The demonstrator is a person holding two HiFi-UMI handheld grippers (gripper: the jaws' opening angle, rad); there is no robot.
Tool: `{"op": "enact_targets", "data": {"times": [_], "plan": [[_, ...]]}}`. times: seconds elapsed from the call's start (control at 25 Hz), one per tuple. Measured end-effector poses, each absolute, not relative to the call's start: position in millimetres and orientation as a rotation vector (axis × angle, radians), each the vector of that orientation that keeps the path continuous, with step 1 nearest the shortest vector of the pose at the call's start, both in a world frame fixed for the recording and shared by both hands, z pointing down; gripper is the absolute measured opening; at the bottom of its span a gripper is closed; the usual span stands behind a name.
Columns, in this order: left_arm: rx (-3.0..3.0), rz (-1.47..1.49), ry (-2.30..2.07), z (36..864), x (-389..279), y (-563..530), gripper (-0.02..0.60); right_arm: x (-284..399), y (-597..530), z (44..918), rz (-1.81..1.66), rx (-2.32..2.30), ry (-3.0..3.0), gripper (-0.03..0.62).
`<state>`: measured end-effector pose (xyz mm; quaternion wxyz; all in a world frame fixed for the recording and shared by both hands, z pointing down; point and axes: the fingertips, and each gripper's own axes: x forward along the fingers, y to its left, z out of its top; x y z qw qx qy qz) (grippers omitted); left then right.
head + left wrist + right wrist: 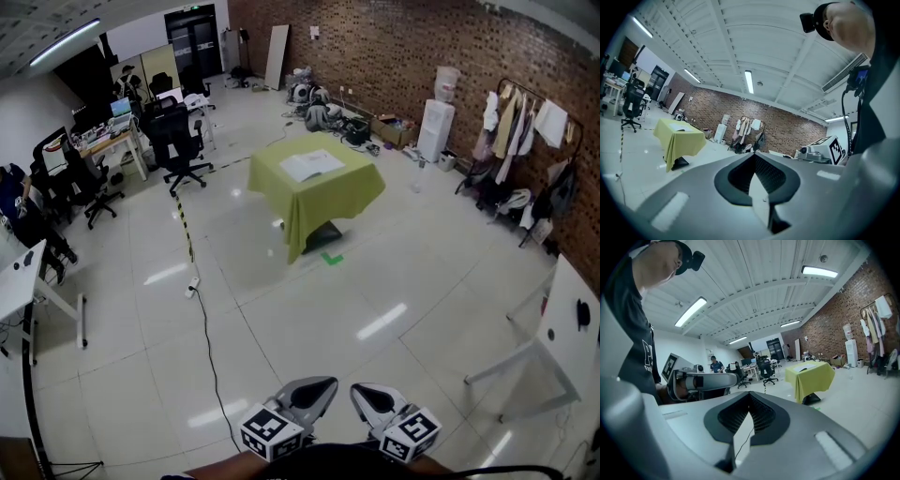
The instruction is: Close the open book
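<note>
**Both tongs shut and empty, far from the open book**

Head view: the open white book [312,166] lies flat on top of a small table draped in a yellow-green cloth [323,202], standing alone on the pale tiled floor in the upper middle of the frame. The left gripper [325,383] and the right gripper [360,390] sit side by side at the bottom edge, well apart from the table. Each has its jaws drawn together to a point with nothing between them. Black office chairs [180,142] stand at the upper left. A red brick wall [412,47] runs along the upper right, with a white water dispenser [437,122] and a rack of hanging clothes [525,122] against it.

Left gripper view: the left gripper [753,156] fills the lower frame, its dark ribbed pads meeting at the tip and holding nothing. The clothed table [683,139] with the book [678,129] on it is small at the middle left. The right gripper [816,152] shows at the right edge.

Right gripper view: the right gripper [750,396] is likewise pressed closed and empty. The table [812,377] and book [806,367] sit at the middle right, and the left gripper [696,379] at the left.
</note>
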<state>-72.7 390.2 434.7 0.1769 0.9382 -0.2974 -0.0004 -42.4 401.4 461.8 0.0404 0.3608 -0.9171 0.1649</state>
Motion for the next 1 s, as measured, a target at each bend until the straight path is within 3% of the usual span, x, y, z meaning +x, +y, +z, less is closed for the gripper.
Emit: {"op": "enact_targets", "data": {"times": [0.56, 1.0], "plan": [[2.638, -0.002, -0.847, 444, -124, 354, 0.006, -102, 362, 460, 0.481, 1.054, -2.831, 0.008], [2.599, -0.032, -0.956, 444, -112, 310, 0.006, -83, 316, 461, 0.483, 0.972, -2.86, 0.008]]}}
